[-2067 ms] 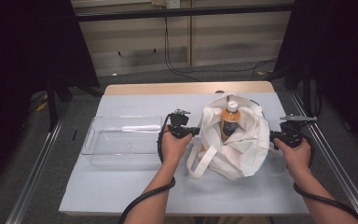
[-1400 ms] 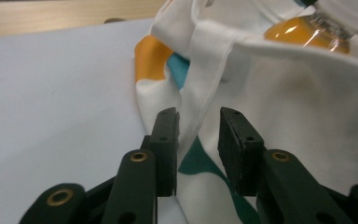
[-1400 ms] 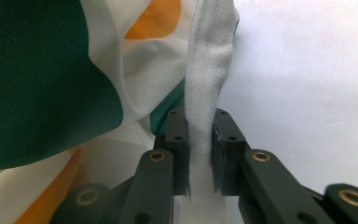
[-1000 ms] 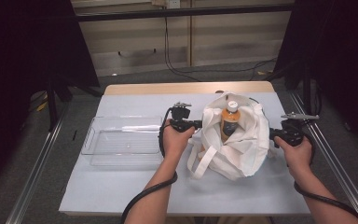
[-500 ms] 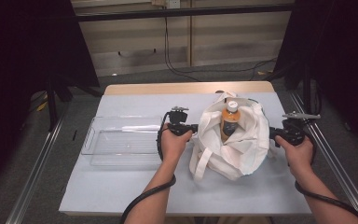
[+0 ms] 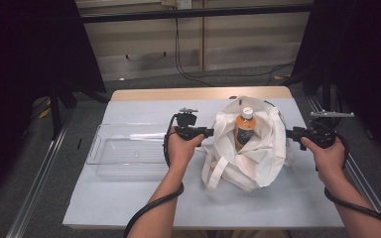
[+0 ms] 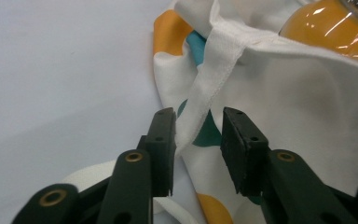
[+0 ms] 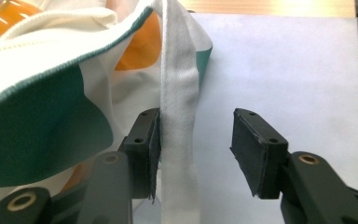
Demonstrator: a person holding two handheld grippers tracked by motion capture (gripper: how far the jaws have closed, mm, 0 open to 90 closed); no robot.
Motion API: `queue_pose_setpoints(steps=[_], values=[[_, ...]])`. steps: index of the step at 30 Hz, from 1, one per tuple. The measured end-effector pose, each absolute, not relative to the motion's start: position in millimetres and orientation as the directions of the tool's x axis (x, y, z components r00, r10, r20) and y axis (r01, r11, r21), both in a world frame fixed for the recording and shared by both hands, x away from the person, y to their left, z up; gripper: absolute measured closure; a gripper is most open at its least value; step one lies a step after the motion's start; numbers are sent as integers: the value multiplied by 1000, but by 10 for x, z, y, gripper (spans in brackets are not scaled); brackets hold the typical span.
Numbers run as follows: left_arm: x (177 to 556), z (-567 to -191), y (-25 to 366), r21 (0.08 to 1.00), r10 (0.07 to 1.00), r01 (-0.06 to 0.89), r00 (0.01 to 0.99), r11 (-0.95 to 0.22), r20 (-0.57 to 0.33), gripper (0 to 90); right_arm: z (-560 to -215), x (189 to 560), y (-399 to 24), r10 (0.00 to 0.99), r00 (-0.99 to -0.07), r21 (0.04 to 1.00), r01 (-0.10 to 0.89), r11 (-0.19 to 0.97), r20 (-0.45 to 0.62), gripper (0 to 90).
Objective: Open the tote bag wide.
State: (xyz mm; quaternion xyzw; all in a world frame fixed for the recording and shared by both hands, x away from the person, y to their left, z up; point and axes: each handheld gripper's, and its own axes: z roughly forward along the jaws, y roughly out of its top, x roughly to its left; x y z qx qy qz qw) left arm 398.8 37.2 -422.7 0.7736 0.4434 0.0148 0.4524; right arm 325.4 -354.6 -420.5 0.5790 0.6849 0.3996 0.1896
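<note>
high view, bag [image 6: 258, 158] mid-table, tray [image 6: 124, 156] left

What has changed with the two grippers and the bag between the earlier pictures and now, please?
Both grippers have just been opening. The left gripper has let go of the bag's strap, which hangs loose between its jaws. The right gripper has released the other strap, which lies against one jaw only. The bag has slumped slightly. The bottle inside and the clear tray stayed put.
</note>
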Motion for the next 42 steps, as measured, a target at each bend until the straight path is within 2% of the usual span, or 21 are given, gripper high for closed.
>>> queue_pose_setpoints(steps=[16, 22, 32, 36, 38, 39, 42], values=[[4059, -4111, 446, 712, 733, 672, 587, -204, -344, 585, -3922, 3435, -3521, 960, -222, 767, 642, 11, 171, 480], [4142, -4059, 446, 713, 740, 679, 569, -176, -360, 550, -3844, 3510, -3512, 961, -212, 774, 633, -5, 179, 401], [4298, -3914, 375, 714, 763, 686, 536, -144, -361, 377, -3738, 3597, -3431, 968, -200, 773, 635, 8, 154, 370], [4313, -3860, 305, 715, 754, 689, 532, -120, -386, 345, -3720, 3622, -3420, 965, -200, 775, 632, -5, 170, 352], [4311, -3845, 247, 712, 744, 693, 535, -115, -401, 297, -3721, 3629, -3396, 964, -199, 771, 636, -9, 176, 349], [4314, -3839, 223, 709, 738, 694, 544, -129, -399, 267, -3726, 3630, -3383, 965, -201, 772, 636, -2, 168, 349], [4300, -3836, 146, 709, 740, 683, 567, -176, -362, 267, -3752, 3626, -3330, 962, -215, 766, 643, 9, 169, 351]])
